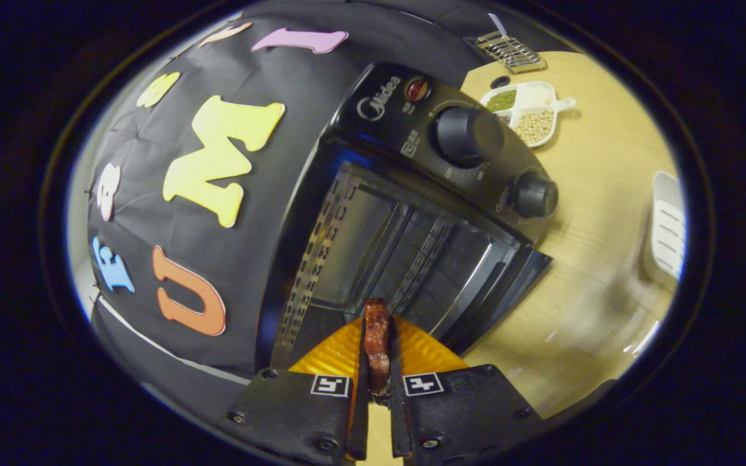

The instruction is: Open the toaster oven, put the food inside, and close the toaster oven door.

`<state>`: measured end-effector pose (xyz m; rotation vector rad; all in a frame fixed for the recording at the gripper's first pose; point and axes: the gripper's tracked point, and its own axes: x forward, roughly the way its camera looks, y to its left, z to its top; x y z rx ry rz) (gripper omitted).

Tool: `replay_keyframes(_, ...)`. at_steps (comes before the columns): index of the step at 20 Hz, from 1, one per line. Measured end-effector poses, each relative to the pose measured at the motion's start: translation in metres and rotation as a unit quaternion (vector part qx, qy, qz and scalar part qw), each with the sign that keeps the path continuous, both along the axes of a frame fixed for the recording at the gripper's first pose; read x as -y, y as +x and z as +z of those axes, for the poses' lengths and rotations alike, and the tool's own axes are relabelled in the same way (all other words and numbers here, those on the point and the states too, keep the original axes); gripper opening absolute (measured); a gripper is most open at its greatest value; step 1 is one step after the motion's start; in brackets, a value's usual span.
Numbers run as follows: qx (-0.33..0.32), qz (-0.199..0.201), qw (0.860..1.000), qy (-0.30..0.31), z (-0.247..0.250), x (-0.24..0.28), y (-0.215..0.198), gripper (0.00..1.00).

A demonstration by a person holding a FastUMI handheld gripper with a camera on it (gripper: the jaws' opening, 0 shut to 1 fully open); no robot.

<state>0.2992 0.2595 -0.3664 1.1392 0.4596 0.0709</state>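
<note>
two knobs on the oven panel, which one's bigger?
The knob next to the red indicator light, visibly larger than the other knob. Gripper is shut on the food, facing the open toaster oven.

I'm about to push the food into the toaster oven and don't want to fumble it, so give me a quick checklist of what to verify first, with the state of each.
1. Food held: ok. The tool is shut on the reddish-brown piece of food, pinched between both fingers.
2. Toaster oven open: ok. The cavity shows, with the door swung away.
3. Aim: ok. The cavity lies just ahead of the fingers.
4. Cavity free of obstacles: cannot tell. Dark inside, only the perforated walls are plain.
5. Grip security: cannot tell. Only the edge of the food shows.
6. Bean dish out of the way: ok, beyond the oven on the table.
</note>
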Motion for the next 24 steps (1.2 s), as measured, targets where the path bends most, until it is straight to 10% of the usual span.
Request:
replay_keyframes(11,-0.026,0.023,0.988,-0.150,-0.032,-0.012,0.014,0.36)
replay_keyframes(15,-0.015,0.054,0.960,-0.276,-0.027,-0.006,0.014,0.42)
replay_keyframes(20,-0.009,0.073,0.919,-0.388,-0.035,0.003,0.006,0.83)
replay_keyframes(24,0.007,0.089,0.907,-0.411,-0.020,0.003,-0.007,0.84)
